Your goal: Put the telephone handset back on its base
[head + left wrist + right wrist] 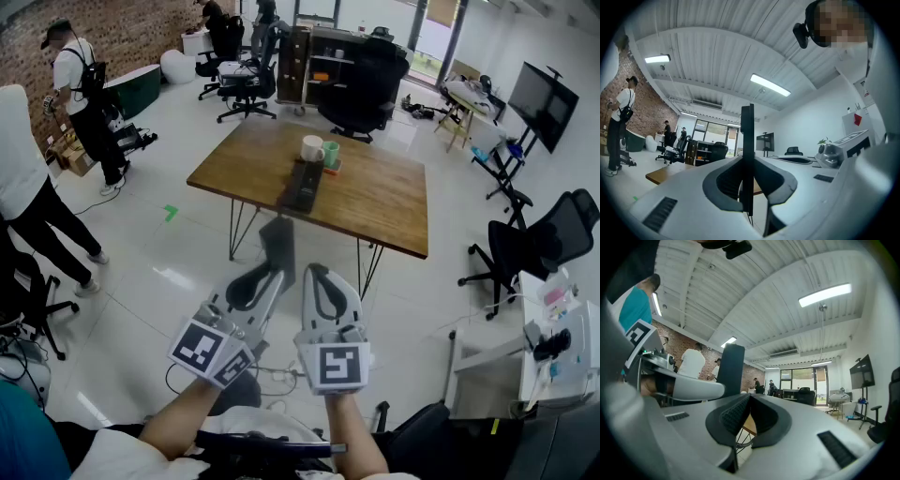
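**A:** Any words to read?

**B:** Only square marks (pixel 201 345), black & white. 3 show: 2 on the left claw (pixel 274 275), 1 on the right claw (pixel 320 274).

**A:** What's the left claw doing?

**B:** It's pinching a dark slab (pixel 277 239). The slab is thin and stands on edge btw. the 2 jaws (can't tell what it is).

**A:** And the right claw?

**B:** Jaws pressed together, nothing in them. Both claws are up side by side, close to the person's arms and well apart from the table (pixel 384 202).

**A:** Where's the phone?

**B:** 1 long dark telephone (pixel 302 185) lies on the wood table, approx. in the middle. It's too far off to tell the handset from the base.

**A:** What else is on there?

**B:** 2 cups, just beside each other at the phone's far end. 1 is a white mug (pixel 312 148) & 1 is a green cup (pixel 332 157).

**A:** Anybody around?

**B:** At the left there's 1 person in a cap (pixel 80 98) & 1 person in a white top (pixel 21 159). 1 dark TV (pixel 542 101) stands at the right.
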